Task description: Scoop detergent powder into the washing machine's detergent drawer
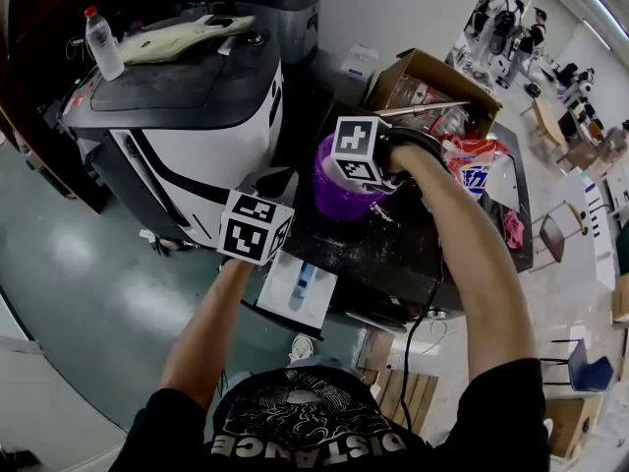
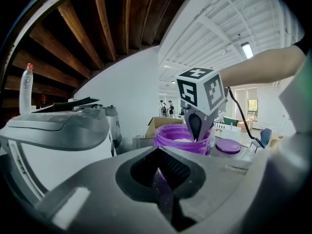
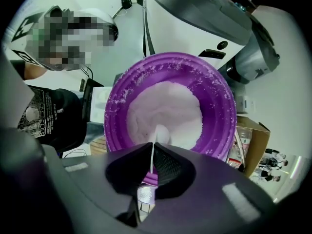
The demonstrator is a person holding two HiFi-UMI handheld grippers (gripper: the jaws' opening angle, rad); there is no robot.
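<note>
Powder (image 3: 165,106): loose, light, spill-prone; lying in the purple tub (image 3: 220,99) on the counter (image 1: 393,254).
Scoop (image 3: 160,133): thin, stiff; right gripper (image 3: 152,149) fingers are pinching its handle edge-on.
Left gripper (image 2: 158,168): fingers pressing together, hovering beside the tub.

Shirt (image 1: 295,431): black, short-sleeved, pale lettering (image 1: 324,444).
Left gripper (image 2: 158,172): dark grey, white cube (image 1: 254,227) with black squares.
Right gripper (image 3: 152,154): matching cube (image 1: 358,149), black cable (image 1: 418,332) trailing.
</note>
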